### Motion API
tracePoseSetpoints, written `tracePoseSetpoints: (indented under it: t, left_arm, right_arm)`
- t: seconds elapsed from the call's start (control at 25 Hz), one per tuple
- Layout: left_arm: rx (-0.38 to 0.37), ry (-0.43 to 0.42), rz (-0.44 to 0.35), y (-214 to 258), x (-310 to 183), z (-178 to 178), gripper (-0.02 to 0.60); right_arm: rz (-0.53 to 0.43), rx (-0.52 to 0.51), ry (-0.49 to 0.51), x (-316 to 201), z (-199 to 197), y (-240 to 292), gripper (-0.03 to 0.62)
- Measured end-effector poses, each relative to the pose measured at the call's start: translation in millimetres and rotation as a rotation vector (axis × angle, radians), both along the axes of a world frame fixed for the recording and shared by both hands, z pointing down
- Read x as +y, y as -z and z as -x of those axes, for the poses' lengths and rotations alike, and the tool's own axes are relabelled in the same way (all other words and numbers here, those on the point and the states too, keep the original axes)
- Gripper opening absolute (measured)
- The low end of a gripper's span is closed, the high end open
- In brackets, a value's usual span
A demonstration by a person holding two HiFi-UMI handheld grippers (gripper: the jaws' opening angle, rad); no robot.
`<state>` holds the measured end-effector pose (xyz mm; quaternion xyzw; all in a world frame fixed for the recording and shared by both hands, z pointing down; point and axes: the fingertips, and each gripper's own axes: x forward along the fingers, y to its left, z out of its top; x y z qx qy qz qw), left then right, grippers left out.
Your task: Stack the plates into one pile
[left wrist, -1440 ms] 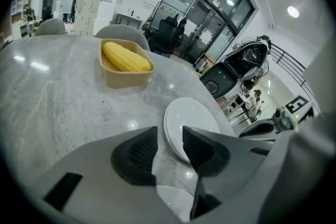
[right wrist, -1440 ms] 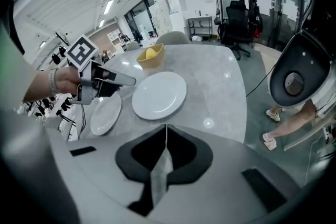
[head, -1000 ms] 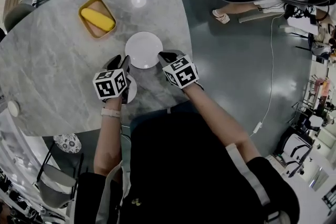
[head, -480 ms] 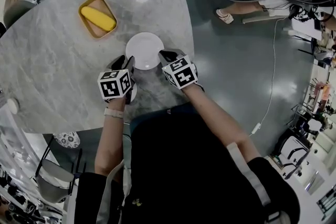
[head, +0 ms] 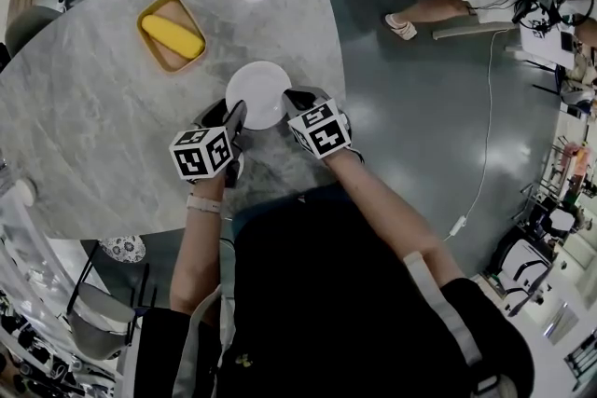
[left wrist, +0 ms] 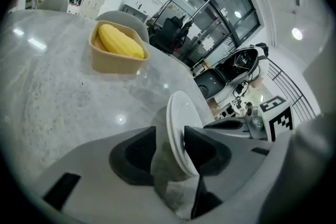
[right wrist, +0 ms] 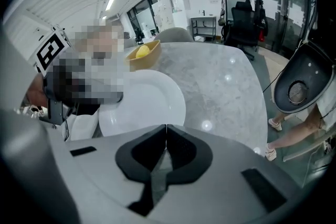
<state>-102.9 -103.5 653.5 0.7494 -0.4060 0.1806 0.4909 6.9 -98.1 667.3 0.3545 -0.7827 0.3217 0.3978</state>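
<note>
I see the white plate (head: 258, 91), round, plain and glossy, on the marble table (head: 93, 107), on my side of the tan bowl (head: 172, 31). My left gripper (head: 232, 114) is opening with the plate's rim between its jaws (one pad already clear). My right gripper (head: 296, 98), pinched together, sits at the plate's edge farther from the bowl.

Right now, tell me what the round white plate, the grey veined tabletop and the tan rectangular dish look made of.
Round white plate: likely glazed ceramic; smooth, glossy, thin rim.
Grey veined tabletop: polished marble or a lookalike; veins, lamp reflections.
Tan rectangular dish: matte plastic or ceramic, unclear.
</note>
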Motion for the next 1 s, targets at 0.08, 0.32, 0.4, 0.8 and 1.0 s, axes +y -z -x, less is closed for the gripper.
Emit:
tracePoseSetpoints:
  t: [0.08, 0.32, 0.4, 0.8, 1.0]
  left_arm:
    - [0.031, 0.006, 0.004, 0.9, 0.2, -2.4, 0.161]
    - [0.101, 0.04, 0.018, 4.6, 4.0, -8.7, 0.08]
    - [0.159, 0.083, 0.041, 6.4, 5.1, -8.2, 0.063]
    - [0.222, 0.161, 0.024, 20.9, 16.6, -2.7, 0.038]
    - [0.219, 0.188, 0.017, 24.4, 26.8, 2.8, 0.038]
  right_arm:
    - [-0.01, 0.001, 0.0, -0.7, -0.3, -1.1, 0.018]
    - [-0.01, 0.003, -0.008, 1.2, -1.2, 0.3, 0.018]
    - [-0.009, -0.006, -0.02, 4.5, -1.5, 3.2, 0.018]
    - [-0.038, 0.0, -0.009, 20.2, -9.1, 15.1, 0.018]
    - [-0.047, -0.013, 0.012, 27.4, -5.6, 16.9, 0.018]
